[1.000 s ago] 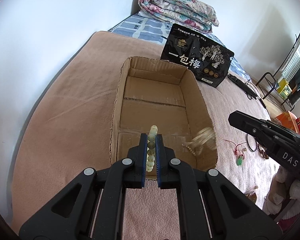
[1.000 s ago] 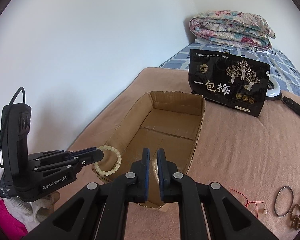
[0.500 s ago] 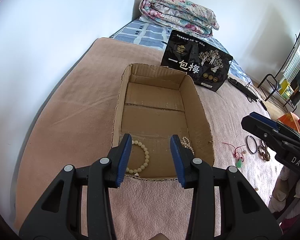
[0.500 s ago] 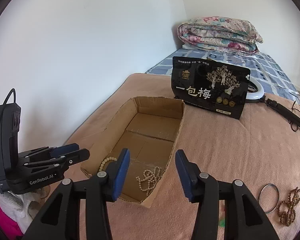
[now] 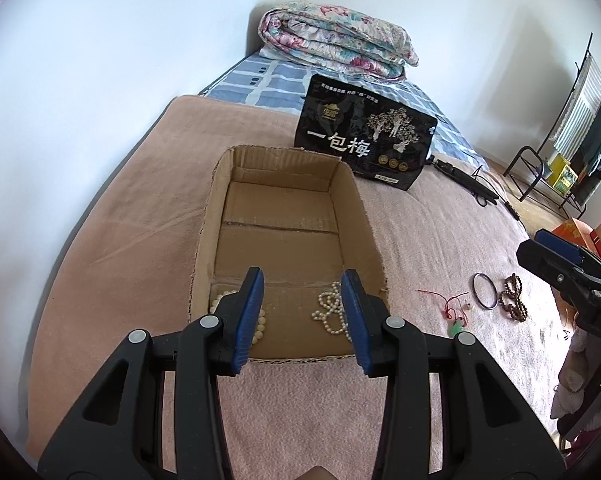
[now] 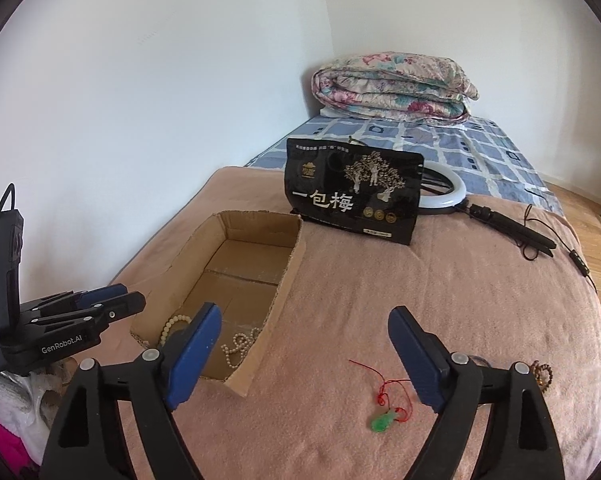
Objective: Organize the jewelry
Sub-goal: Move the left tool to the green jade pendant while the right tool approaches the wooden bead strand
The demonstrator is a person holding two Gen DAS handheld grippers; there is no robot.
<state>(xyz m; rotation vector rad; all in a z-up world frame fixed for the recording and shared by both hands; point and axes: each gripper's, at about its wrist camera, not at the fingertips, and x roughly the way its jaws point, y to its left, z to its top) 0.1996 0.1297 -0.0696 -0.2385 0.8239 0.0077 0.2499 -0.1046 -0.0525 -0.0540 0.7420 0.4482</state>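
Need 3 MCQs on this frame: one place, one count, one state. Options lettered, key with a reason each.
1. Where does the green pendant lie?
A. in the cardboard box
B. on the pink blanket
C. on the black bag

2. How many jewelry pieces lie in the cardboard box?
A. none
B. two
C. four

3. How is the left gripper?
A. open, holding nothing
B. shut on a bracelet
C. shut on a ring

Key: B, it rests on the pink blanket right of the box; B, a bead bracelet and a pearl strand; A, its blue pads stand apart.
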